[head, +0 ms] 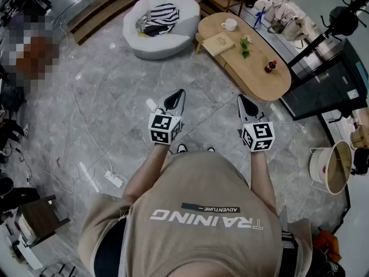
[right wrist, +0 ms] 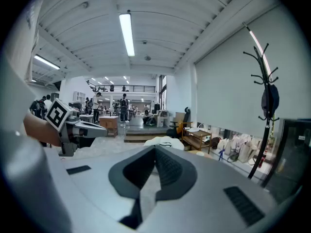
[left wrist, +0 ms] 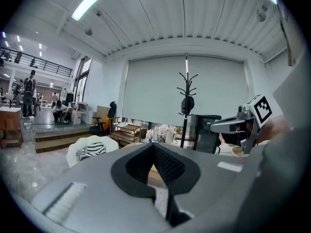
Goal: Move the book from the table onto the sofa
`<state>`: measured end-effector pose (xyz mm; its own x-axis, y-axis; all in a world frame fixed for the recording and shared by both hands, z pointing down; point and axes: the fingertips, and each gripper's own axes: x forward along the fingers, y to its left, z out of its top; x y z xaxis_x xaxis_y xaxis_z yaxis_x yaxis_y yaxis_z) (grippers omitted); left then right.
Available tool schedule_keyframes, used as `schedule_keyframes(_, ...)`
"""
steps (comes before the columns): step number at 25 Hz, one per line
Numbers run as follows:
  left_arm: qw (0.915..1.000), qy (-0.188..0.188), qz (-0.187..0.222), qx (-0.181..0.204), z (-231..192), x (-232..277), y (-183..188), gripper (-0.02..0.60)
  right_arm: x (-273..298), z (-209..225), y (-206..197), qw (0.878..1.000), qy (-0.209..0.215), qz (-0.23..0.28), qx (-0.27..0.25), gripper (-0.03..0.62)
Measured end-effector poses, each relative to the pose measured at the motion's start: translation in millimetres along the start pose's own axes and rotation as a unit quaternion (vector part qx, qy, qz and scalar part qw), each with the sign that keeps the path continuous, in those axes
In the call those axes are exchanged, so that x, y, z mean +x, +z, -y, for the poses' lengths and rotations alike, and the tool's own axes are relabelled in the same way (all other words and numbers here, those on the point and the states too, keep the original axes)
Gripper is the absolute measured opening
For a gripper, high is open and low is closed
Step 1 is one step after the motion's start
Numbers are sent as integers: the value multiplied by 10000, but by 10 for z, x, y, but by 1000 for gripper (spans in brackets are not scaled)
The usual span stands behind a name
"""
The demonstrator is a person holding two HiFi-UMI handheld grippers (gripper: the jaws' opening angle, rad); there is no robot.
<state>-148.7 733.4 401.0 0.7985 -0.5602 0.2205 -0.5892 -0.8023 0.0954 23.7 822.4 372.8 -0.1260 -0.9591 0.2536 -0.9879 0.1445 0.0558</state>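
A tan book [head: 218, 43] lies on the oval wooden table [head: 259, 79] at the far right of the head view. To its left stands the white rounded sofa [head: 158, 36] with a striped cloth on the seat. I stand a few steps back from both on the grey floor. My left gripper [head: 180, 92] and right gripper [head: 242, 98] are held side by side in front of me, pointing toward the furniture. Both are shut with nothing between the jaws. In the left gripper view the left gripper [left wrist: 154, 146] faces the sofa [left wrist: 92, 149]. The right gripper [right wrist: 155, 148] has its tips together.
On the table are a white cup [head: 229, 23], a green sprig [head: 245, 46] and a small red bottle [head: 270, 67]. A black cabinet [head: 323, 85] and coat rack [head: 343, 16] stand right of the table. A power strip [head: 112, 179] with cables lies on the floor at left.
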Motion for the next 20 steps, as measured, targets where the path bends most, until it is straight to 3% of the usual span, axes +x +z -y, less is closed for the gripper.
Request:
schedule_keyframes(15, 10000, 1, -69, 29, -257, -26, -31, -2, 206, -121, 2, 9998, 9, -132, -122, 5)
schedule_keyframes(20, 9998, -46, -199, -34, -536, -103, -157, -2, 407, -239, -68, 9996, -38, -266, 2, 5)
